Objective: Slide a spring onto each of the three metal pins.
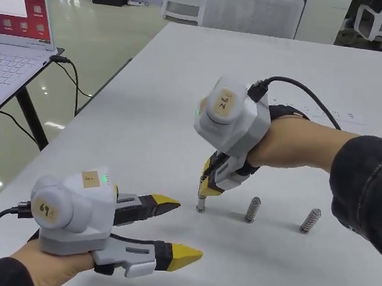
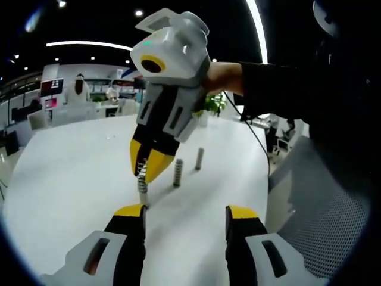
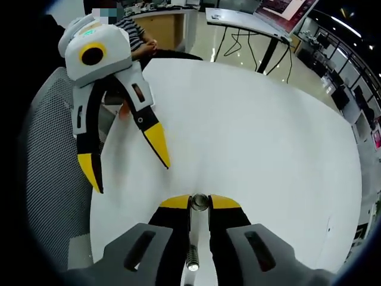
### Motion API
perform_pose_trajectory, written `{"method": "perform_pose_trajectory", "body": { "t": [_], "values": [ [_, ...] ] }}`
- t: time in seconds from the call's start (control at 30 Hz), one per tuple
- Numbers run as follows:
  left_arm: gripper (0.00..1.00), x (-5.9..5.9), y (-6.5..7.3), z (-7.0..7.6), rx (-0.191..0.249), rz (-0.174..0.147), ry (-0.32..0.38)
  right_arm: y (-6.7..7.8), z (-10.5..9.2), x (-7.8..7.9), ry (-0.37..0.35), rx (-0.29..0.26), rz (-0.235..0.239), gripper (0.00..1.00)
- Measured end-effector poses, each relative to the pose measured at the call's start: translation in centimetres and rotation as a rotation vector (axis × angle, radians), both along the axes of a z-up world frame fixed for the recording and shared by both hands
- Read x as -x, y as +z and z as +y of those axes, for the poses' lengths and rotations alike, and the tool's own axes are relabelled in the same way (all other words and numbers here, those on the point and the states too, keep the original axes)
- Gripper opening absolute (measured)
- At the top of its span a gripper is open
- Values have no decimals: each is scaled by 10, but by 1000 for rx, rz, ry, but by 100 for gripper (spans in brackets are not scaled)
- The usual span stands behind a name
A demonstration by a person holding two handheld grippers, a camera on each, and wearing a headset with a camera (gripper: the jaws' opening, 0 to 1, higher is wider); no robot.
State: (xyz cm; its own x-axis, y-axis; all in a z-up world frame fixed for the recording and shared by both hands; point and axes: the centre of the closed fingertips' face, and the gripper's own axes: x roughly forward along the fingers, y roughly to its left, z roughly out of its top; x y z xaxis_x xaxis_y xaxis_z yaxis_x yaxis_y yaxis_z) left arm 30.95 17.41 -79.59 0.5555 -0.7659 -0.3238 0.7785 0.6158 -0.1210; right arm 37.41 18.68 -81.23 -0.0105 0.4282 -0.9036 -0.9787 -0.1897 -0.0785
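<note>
My right gripper [image 1: 205, 189] points down at the white table [image 1: 148, 116], shut on a small metal spring [image 2: 141, 167]. The spring hangs right over a short upright pin [image 1: 201, 206], and its lower end meets the pin's top. In the right gripper view the spring's round end [image 3: 200, 202] shows between the yellow fingertips [image 3: 175, 202]. To the right, two more springs [image 1: 253, 209] [image 1: 310, 220] stand upright on the table, each around a pin. My left gripper [image 1: 187, 229] hovers open near the front left, a short way from the pin, holding nothing.
A laptop [image 1: 19, 30] sits on a side stand at far left with cables [image 1: 71, 76] hanging by the table's left edge. Chairs [image 1: 183, 4] stand beyond the far end. A cable [image 1: 306, 93] runs from the right gripper over the person's sleeve [image 1: 365, 180].
</note>
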Motion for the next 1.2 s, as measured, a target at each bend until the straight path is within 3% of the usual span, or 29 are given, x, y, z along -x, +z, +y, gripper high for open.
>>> {"method": "perform_pose_trajectory", "body": {
  "t": [0.43, 1.03, 1.2],
  "values": [
    [48, -1, -2, 4, -7, 3, 10, -25, -1, 4, -9, 22, 25, 8],
    [48, -1, -5, 4, -13, 8, 13, -31, 1, 14, 8, 37, 48, 9],
    [48, -1, -4, 4, -14, 6, 14, -34, 1, 17, 11, 39, 55, 16]
  ]
}}
